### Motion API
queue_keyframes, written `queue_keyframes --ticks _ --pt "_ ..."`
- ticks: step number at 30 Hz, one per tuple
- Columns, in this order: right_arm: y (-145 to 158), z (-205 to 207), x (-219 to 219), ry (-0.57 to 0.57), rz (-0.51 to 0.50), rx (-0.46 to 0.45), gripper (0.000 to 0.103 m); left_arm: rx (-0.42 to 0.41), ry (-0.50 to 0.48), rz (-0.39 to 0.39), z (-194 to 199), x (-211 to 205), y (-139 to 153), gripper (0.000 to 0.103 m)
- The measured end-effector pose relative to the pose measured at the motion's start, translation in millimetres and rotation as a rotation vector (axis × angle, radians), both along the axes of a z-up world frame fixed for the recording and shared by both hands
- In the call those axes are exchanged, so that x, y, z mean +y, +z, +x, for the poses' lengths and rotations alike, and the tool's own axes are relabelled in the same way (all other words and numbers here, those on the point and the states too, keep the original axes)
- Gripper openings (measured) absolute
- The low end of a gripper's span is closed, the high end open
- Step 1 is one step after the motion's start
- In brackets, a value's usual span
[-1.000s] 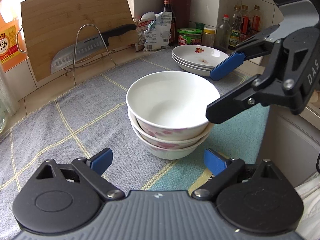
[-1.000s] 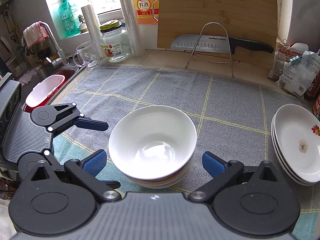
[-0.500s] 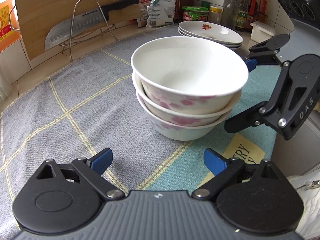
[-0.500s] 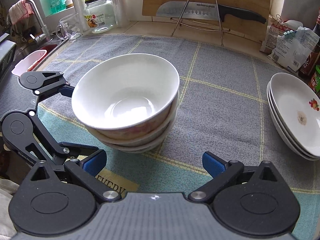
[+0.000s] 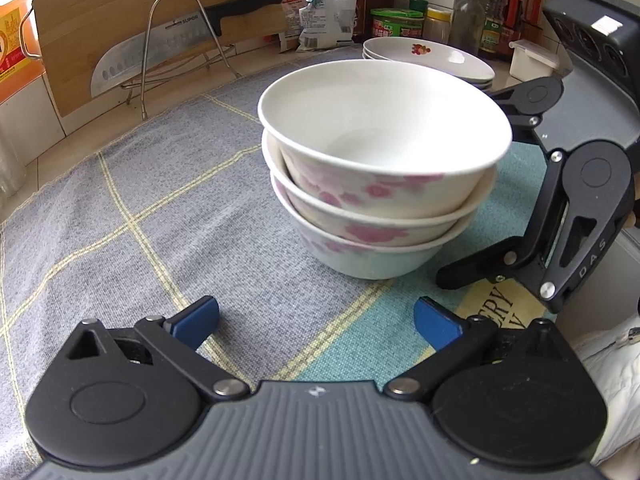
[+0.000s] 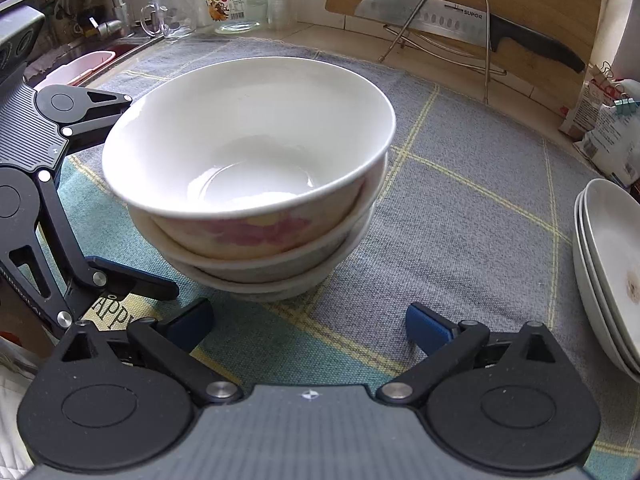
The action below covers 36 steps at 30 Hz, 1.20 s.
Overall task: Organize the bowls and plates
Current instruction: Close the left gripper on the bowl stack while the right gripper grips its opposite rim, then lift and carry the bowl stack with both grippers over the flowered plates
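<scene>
Left gripper (image 5: 316, 322) low over grey checked cloth (image 5: 160, 208), blue-padded jaws spread wide, gripping nothing. Right gripper (image 6: 306, 324) likewise wide, unloaded. Between and just ahead: stack of three white pink-flowered ceramic bowls (image 6: 256, 184) on cloth. Farther: stack of white shallow plates (image 5: 432, 58). Farthest: steel cleaver (image 5: 160, 50) on wire rack, against bamboo cutting board (image 5: 120, 4).

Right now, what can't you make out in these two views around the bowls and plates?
- Lower two bowls' insides: both views, covered by the top bowl.
- Plate stack: right wrist view, cut off by the edge.
- Right tool's far finger: left wrist view, tip hidden behind the bowls.
</scene>
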State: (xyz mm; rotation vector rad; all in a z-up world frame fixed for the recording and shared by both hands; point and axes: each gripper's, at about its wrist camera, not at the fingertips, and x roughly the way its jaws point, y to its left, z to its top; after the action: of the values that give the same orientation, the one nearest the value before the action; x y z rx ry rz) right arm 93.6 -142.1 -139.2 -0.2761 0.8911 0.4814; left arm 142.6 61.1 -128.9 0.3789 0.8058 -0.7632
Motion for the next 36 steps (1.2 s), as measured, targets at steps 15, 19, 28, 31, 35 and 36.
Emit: queue_keyframes --ticks 15,19,28,31,35,36 --pt "-2 0 -14 0.138 0.034 -0.059 0.103 -0.047 -0.144 -0.011 11 -3 5 0.100" --pt "3 8 -9 0.203 0.016 -0.029 0.103 -0.054 -0.239 -0.037 14 -2 11 0.099" --pt "23 12 0 0.313 -0.034 -0.053 0.101 -0.056 -0.345 -0.073 19 -2 16 0.087" --pt "28 13 2 0.336 -0.037 -0.047 0.097 -0.033 -0.367 -0.091 21 -2 16 0.085" --pt "37 14 2 0.360 -0.022 -0.037 0.095 -0.014 -0.388 -0.105 26 -1 17 0.084" --pt "38 15 2 0.363 -0.013 -0.029 0.094 -0.010 -0.392 -0.106 28 -1 17 0.084"
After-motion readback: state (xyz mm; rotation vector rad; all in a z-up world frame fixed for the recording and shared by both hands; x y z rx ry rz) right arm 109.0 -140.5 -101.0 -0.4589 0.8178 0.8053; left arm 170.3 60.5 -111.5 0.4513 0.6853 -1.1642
